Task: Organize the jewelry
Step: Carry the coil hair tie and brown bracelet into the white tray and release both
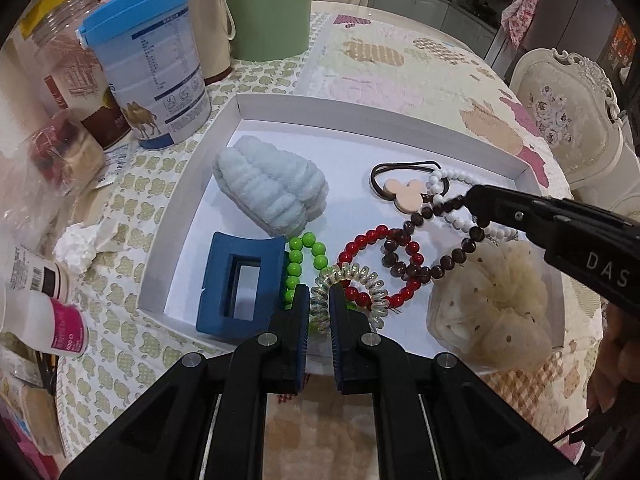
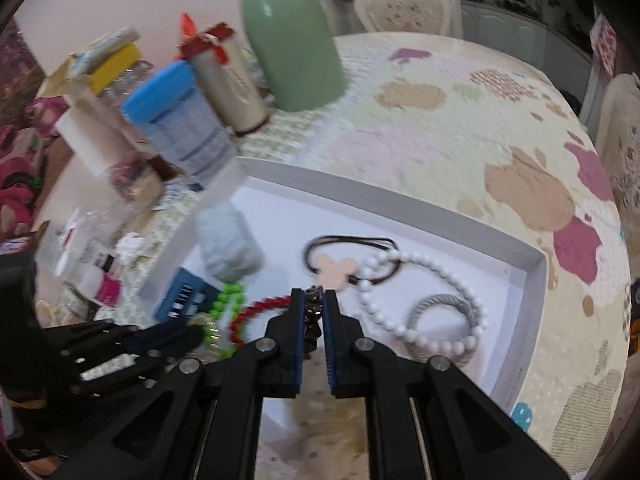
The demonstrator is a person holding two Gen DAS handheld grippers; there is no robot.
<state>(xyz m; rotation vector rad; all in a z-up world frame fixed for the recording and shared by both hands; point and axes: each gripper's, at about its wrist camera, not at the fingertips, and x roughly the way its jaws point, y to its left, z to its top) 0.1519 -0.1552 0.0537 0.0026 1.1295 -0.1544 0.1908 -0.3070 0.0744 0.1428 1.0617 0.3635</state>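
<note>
My right gripper (image 2: 313, 307) is clamped on the dark brown bead bracelet (image 1: 430, 248), a few beads pinched between the pads in my right wrist view; from the left wrist view the rest of its loop trails down toward five o'clock and lies across the red bead bracelet (image 1: 374, 266) on the floor of the white tray (image 1: 360, 106). My left gripper (image 1: 319, 300) is pinched nearly closed on the clear spiral hair tie (image 1: 356, 284), which rests just at six o'clock of the red loop and touches the green bead bracelet (image 1: 306, 258) at its nine o'clock. Since the brown strand overlaps the red one, I judge the careful way is to move it slowly and watch that the red beads don't drag along; my left grip on the coil may help pin that corner of the pile. The white bead necklace (image 2: 424, 304) lies at three o'clock of my right tips, close enough to snag, with the pink mouse-shaped hair tie (image 1: 402, 192) just beyond. Farther out sit the blue hair claw (image 1: 236, 284), the pale blue fluffy scrunchie (image 1: 272, 188) at eleven o'clock and the cream scrunchie (image 1: 492, 308) at four o'clock, all inside the tray.
</note>
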